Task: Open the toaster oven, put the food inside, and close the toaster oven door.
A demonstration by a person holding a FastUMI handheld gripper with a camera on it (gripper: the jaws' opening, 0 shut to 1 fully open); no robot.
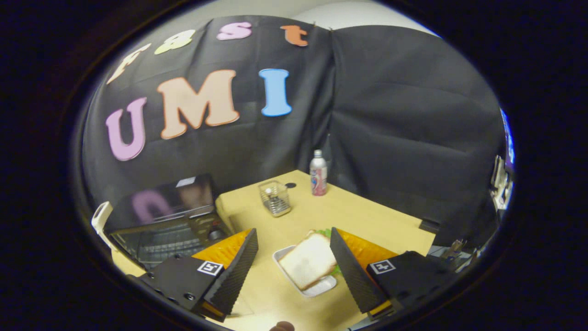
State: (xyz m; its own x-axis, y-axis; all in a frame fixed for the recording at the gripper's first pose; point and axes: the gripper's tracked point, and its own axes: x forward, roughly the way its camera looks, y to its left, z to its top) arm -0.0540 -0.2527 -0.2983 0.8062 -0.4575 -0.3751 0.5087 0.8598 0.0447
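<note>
We logged one sandwich (308, 265), a slice of white bread on top with green lettuce showing at its far edge, lying on one small white rectangular tray (317, 288) on the tan table (367, 216). The sandwich sat between the two fingers and closer to the right one, whose inner face overlapped its right edge in the view; we could not tell whether that finger touched it. The gripper (294, 271) was spread wide, its fingers well apart, nothing pressed between them, and it appeared to be above the table. We counted one toaster oven (167, 220) at the table's left side, beyond the left finger, with its glass door standing up at an angle and reflecting the booth wall, a white handle (100, 219) at its left, a wire rack visible below the door, and a dark knob on the panel at its right. Farther back, near the middle of the table, stood one clear container (274, 198) with something pale inside. Beyond it stood one upright bottle (318, 173) with a white cap and a pink label, and one small dark disc (290, 185) lay between the bottle and the container.
</note>
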